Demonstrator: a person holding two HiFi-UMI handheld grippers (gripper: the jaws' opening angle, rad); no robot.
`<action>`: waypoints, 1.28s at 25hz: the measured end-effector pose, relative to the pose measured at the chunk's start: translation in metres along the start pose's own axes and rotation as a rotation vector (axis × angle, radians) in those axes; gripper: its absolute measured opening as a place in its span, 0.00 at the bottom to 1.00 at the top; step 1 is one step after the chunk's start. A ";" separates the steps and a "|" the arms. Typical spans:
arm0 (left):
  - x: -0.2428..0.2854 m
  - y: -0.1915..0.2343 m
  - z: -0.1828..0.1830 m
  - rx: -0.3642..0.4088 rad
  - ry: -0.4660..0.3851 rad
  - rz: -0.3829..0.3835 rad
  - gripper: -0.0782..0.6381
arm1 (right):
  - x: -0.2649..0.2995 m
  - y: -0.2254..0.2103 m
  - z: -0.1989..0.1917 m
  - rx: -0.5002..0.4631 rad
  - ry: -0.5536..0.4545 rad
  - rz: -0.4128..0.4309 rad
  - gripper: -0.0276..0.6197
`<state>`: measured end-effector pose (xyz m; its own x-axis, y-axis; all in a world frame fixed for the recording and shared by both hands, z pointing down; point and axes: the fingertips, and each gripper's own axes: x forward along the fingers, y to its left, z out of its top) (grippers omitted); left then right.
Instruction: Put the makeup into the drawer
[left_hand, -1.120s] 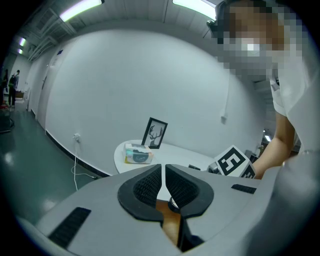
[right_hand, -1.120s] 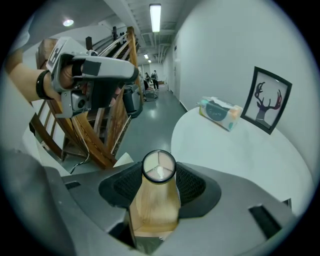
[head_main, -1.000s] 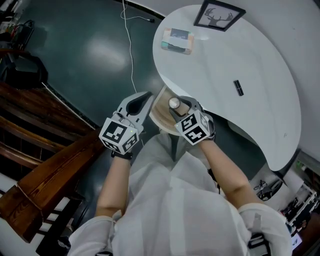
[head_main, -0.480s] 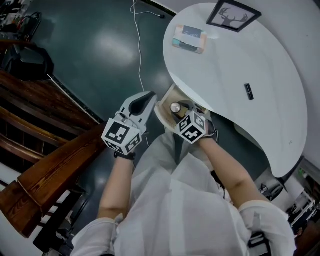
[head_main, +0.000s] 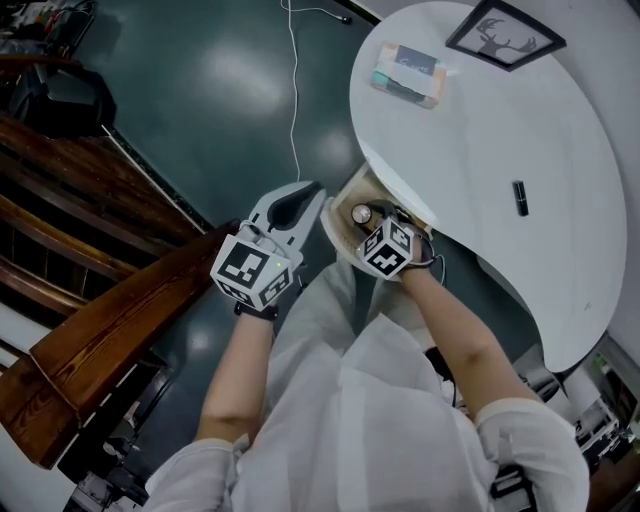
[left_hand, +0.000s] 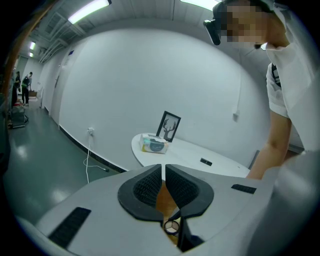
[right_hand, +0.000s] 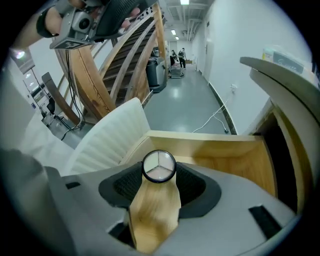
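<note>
Pale three-part lid in a dark ring: the makeup (right_hand: 159, 166), a small round pot, sits clamped by its sides between the pads of the right gripper (right_hand: 159, 182), above the open drawer (right_hand: 200, 142). Judged light and rigid, with a smooth, possibly slippery wall. The hold across the widest part looks sound, and a low, gentle release would spare the lid. The drawer is bare light wood, pulled out from under the table's (head_main: 480, 130) near edge. The left gripper (left_hand: 163, 175) hangs just beside it, jaws drawn nearly together on nothing. On the white tabletop: a small black stick (head_main: 520, 197) near the right edge, a tissue pack (head_main: 408, 75) and a framed deer picture (head_main: 505, 33) at the far edge. Dark green glossy floor (head_main: 200, 110), white cable (head_main: 295, 100), brown wooden stairs (head_main: 90, 340).
</note>
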<state>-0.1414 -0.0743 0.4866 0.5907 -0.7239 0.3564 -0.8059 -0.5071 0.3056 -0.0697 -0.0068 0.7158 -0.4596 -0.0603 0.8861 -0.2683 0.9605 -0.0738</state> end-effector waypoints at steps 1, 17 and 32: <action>0.001 0.001 -0.001 -0.003 0.002 0.003 0.15 | 0.005 0.000 -0.002 -0.014 0.002 0.002 0.36; 0.005 0.013 -0.022 -0.026 0.032 0.027 0.15 | 0.068 -0.012 -0.025 -0.165 0.090 0.049 0.36; 0.010 0.016 -0.025 -0.034 0.041 0.017 0.15 | 0.089 -0.009 -0.031 -0.223 0.134 0.073 0.36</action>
<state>-0.1471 -0.0781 0.5173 0.5783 -0.7122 0.3979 -0.8146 -0.4780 0.3284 -0.0819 -0.0120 0.8095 -0.3507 0.0334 0.9359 -0.0385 0.9980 -0.0501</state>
